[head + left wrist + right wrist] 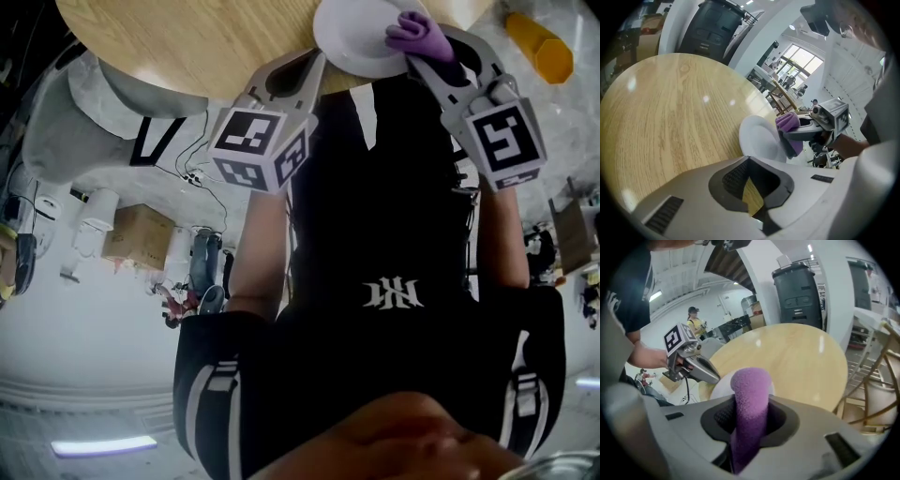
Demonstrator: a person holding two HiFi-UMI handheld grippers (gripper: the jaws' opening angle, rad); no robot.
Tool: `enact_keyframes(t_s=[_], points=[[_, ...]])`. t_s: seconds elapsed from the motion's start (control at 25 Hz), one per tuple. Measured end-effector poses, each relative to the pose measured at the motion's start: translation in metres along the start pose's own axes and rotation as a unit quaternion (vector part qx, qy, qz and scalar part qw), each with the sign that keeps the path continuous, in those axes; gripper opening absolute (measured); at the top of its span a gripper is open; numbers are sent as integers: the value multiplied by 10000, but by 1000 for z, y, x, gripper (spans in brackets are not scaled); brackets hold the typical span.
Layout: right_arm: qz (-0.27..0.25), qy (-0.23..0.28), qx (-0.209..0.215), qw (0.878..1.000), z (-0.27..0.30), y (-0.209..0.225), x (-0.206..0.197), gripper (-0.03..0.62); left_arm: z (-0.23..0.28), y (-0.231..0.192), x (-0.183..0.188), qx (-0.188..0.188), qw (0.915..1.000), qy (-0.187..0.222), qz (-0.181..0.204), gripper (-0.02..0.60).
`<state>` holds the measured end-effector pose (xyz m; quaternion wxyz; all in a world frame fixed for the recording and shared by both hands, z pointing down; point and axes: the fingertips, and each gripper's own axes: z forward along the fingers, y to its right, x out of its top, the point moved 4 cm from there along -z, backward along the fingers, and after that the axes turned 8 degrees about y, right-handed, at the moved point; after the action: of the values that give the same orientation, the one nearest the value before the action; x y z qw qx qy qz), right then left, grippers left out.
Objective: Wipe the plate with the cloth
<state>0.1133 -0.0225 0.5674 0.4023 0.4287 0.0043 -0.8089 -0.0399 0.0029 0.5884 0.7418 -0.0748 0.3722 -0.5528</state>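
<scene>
A white plate [356, 37] stands tilted at the near edge of the round wooden table [206, 47]. My left gripper [317, 64] is shut on the plate's rim; in the left gripper view the plate [759, 138] rises straight from the closed jaw tips [749, 161]. The right gripper [424, 49] is shut on a folded purple cloth [417, 33], which rests against the plate's face. In the right gripper view the cloth [750, 404] sticks up between the jaws and hides most of the plate [721, 386]. The left gripper [712, 377] meets the plate from the left.
The table top [670, 117] beyond the plate is bare wood. An orange object [541, 47] lies past the table on the right. A dark bin [799, 291] and a wooden chair [876, 394] stand near the table. A cardboard box [139, 234] sits on the floor.
</scene>
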Motion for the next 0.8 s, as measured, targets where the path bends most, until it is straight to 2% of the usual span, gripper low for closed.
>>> enact_keyframes(t_s=[0.12, 0.2, 0.36, 0.48, 0.64, 0.8], points=[[-116, -246, -450, 9986, -19, 33, -12, 103, 3, -3, 1, -15, 10000, 25, 30, 6], [-152, -190, -524, 9983, -22, 39, -12, 103, 3, -5, 2, -18, 10000, 72, 52, 6], [47, 471, -130, 9988, -22, 20, 1, 103, -9, -6, 4, -51, 9997, 208, 137, 6], [-471, 1168, 18, 9920, -25, 7, 49, 103, -23, -6, 42, -177, 9952, 757, 595, 6], [-1242, 2042, -76, 9710, -61, -22, 139, 104, -70, 18, 109, -585, 9737, 1666, 1439, 6], [-1718, 2684, -138, 9478, -110, -78, 200, 103, -142, 55, 134, -1024, 9463, 2173, 2162, 6]])
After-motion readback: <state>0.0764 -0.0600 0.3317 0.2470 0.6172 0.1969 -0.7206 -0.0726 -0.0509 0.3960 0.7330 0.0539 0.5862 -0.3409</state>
